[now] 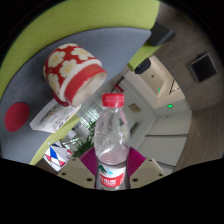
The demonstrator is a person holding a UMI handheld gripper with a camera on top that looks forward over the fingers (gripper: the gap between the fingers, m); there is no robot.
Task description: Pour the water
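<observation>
My gripper (111, 170) is shut on a clear plastic water bottle (111, 140) with a red cap (113, 100) and a red and white label. Both magenta pads (134, 160) press on the bottle's sides. The bottle is lifted and the whole view is tilted. A red mug with white dots (72, 70) stands on the grey table (30, 85) beyond the bottle and to its left, its open mouth facing me.
A red round lid (16, 116) lies on the table left of the mug. A white packet (52, 118) and a red, white and blue packet (55, 154) lie near the fingers. A yellow-green wall band (60, 25) and black office equipment (203, 68) lie beyond.
</observation>
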